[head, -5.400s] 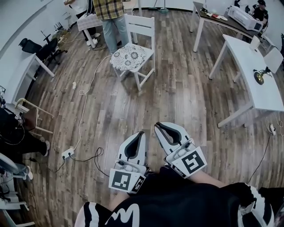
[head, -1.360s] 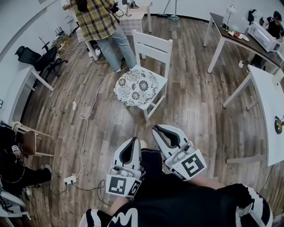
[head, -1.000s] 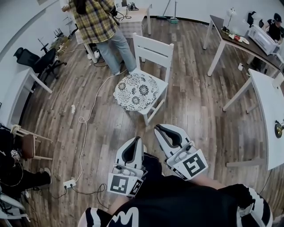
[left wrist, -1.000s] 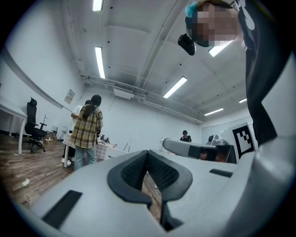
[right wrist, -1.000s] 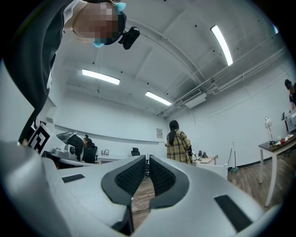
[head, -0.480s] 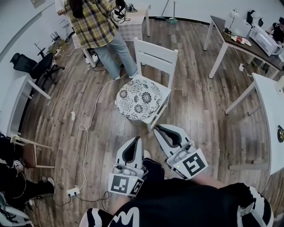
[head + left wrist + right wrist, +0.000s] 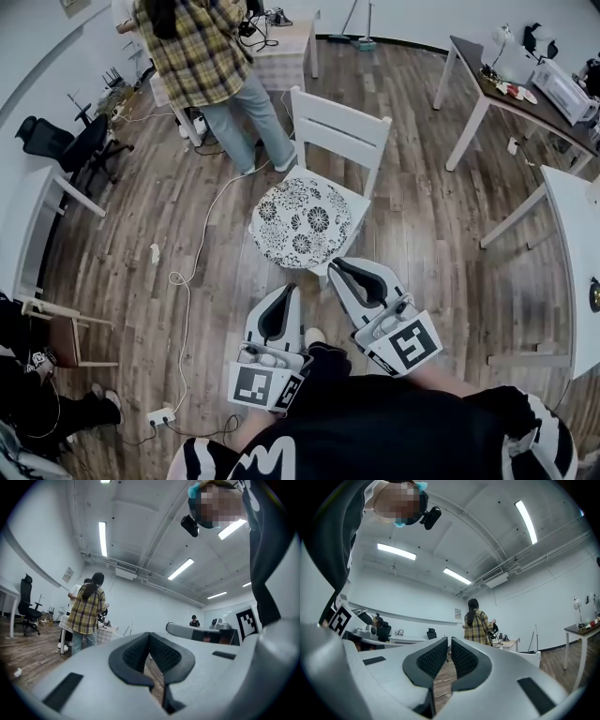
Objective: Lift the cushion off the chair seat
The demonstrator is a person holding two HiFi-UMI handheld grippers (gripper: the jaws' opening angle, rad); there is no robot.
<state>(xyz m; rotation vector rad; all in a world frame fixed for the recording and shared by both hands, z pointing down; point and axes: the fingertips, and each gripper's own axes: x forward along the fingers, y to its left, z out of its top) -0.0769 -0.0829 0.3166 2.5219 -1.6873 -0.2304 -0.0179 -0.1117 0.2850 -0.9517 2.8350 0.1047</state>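
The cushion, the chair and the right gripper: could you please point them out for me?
floral cushion [image 7: 302, 223], head view, middle of its top.
white chair [image 7: 342, 131], head view, backrest's top rail.
right gripper [image 7: 337, 266], head view, between its fingertips.

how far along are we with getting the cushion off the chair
Nothing done yet: the cushion lies on the chair seat. In hand: left gripper and right gripper, both shut and empty, short of the chair. Left: reach, open, grip the cushion and lift it off.
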